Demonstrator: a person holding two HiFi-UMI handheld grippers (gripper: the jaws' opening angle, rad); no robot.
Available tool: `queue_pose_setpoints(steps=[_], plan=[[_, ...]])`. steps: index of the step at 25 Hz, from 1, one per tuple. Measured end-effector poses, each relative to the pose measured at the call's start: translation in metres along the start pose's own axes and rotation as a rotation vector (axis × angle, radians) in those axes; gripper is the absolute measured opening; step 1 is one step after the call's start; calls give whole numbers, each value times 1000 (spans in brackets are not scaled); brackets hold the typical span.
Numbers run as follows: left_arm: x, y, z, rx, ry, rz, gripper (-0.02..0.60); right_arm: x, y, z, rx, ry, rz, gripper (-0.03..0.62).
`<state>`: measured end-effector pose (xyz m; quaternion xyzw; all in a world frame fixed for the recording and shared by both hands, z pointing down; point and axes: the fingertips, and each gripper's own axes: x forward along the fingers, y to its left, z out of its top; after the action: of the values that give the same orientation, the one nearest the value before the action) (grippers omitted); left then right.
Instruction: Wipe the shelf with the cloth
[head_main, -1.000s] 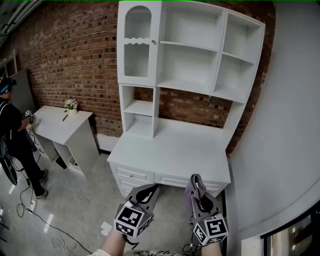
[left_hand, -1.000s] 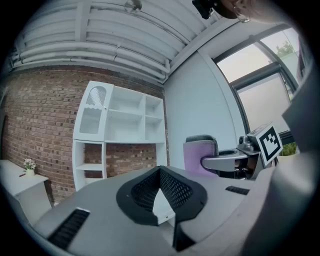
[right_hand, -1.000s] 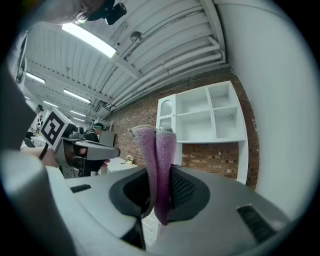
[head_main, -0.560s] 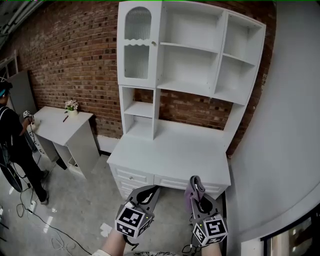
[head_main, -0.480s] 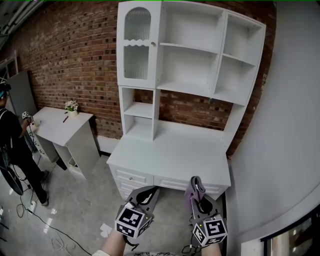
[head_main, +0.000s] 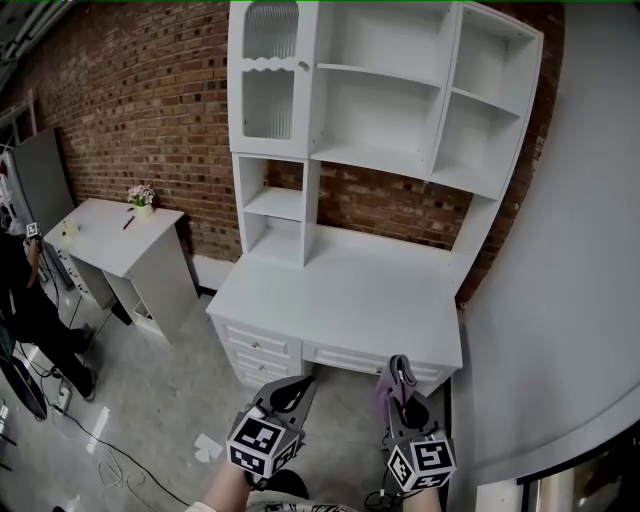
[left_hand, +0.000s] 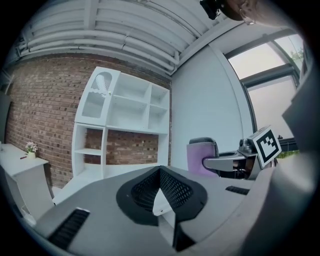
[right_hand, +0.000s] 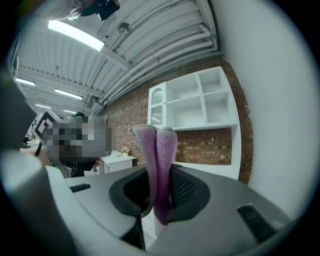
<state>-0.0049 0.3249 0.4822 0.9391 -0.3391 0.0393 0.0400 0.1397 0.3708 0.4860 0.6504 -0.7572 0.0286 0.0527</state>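
Note:
The white shelf unit (head_main: 372, 152) stands on a white desk (head_main: 340, 292) against the brick wall, ahead of both grippers. In the head view my right gripper (head_main: 398, 372) is low, in front of the desk's drawers, shut on a purple cloth (head_main: 384, 394). The right gripper view shows the cloth (right_hand: 160, 160) folded and standing up between the jaws, with the shelf unit (right_hand: 200, 105) beyond. My left gripper (head_main: 298, 388) hangs beside it, shut with nothing in it. In the left gripper view the gripper (left_hand: 160, 172) points at the shelf unit (left_hand: 125, 112), and the cloth (left_hand: 198, 157) shows at the right.
A white side table (head_main: 115, 238) with a small flower pot (head_main: 141, 196) stands to the left. A person (head_main: 25, 300) is at the far left edge. Cables (head_main: 100, 450) lie on the floor. A grey wall (head_main: 580, 250) closes in on the right.
The head view has shifted closer, so the shelf unit sits higher and larger. The person at the left has slid toward the frame edge. Both grippers keep their hold and place.

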Motion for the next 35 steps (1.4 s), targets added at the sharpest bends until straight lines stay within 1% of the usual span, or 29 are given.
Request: queue_pose_setpoints(steps=[3,6,8,11,14,19,22,25,28,32,35], plan=[[12,9,-6,-1,5,8,14,9,-10,-11,15,16,-12,75],[28,28,-5,-9,-1,3,14,27,-17,-16,29,25,-32,77],[47,44,-10,8,6,-15,14,47,-22,-21,37,24,-48,77],[87,71,-16,27,6,-62,14,83,-33,-27,57,11,-83,77],[131,105,-9,39,0,-114,14,130,-48,-23,62,10,-132,77],[205,181,28,95,-6,-176,14,233,-65,11,64,-7,-178,77],[243,231,46,91,-9,-204,14,295,-70,28,70,-6,-192,77],[276,281,57,78,-16,-209,14,353,-73,38,64,-3,-199,77],[302,322,60,66,-9,-214,14,401,-74,41,59,27,-204,77],[324,358,63,41,-3,-220,14,442,-77,47,37,59,-199,77],[335,382,63,20,-11,-181,14,470,-82,53,19,63,-169,77]])
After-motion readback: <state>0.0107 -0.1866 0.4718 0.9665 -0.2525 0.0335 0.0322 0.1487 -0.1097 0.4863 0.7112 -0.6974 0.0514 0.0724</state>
